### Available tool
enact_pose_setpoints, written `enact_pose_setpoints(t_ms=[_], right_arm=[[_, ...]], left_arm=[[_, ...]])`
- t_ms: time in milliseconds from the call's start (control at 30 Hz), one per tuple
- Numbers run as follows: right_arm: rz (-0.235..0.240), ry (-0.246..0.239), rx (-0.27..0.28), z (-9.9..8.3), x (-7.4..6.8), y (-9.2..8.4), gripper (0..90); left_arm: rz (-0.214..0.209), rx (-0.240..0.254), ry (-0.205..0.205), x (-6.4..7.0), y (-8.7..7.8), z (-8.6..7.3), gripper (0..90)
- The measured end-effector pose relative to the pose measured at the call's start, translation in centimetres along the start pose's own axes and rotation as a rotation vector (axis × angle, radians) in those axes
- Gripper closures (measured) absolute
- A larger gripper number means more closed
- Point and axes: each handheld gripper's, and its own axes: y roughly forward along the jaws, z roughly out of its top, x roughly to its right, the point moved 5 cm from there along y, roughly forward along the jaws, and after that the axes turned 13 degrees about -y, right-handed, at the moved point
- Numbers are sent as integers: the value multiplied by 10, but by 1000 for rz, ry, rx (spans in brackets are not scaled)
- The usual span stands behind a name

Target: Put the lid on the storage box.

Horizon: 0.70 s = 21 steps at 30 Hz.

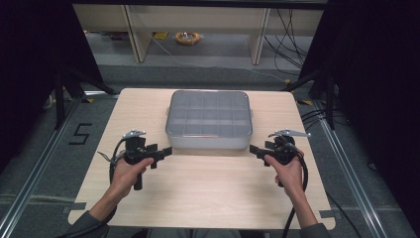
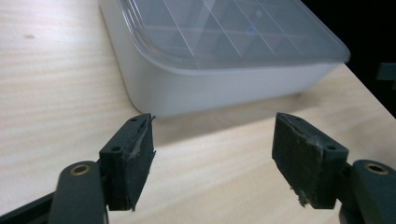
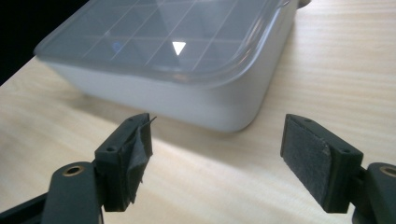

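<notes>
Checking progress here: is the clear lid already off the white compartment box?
No, the clear plastic lid sits closed on the white rectangular compartment box in the high view.

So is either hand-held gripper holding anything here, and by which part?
Nothing is held. The left hand-held gripper and right hand-held gripper both stand open and empty, apart from the lidded box and pointing at its near corners.

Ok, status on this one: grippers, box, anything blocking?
Left gripper and right gripper open, empty, flanking the near corners. Lidded box shut on table. Nothing in the way.
</notes>
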Motion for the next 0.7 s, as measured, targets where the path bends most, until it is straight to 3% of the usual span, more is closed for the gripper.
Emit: enact_pose_setpoints(t_ms=[200, 233, 300, 333, 500, 633, 667, 700], right_arm=[[33, -26, 4, -13, -18, -4, 252], [43, -54, 7, -19, -25, -5, 251], [52, -51, 1, -22, -30, -5, 250], [51, -74, -3, -30, -35, -4, 250], [77, -90, -33, -48, -49, -5, 249], [94, -59, -58, -59, -59, -6, 238], [100, -93, -65, -65, -59, -7, 234], [105, -91, -65, -67, -61, -8, 233]], left_arm=[[-6, -13, 38, 1, -6, -22, 280], [-8, -31, 52, 1, -7, -32, 275], [-9, -39, 60, 1, -8, -36, 274], [-11, -51, 70, 0, -9, -46, 272], [9, -61, 117, -4, -12, -66, 262], [19, -67, 155, -6, -15, -75, 256], [24, -73, 163, -6, -16, -77, 251], [19, -76, 163, -5, -16, -80, 251]])
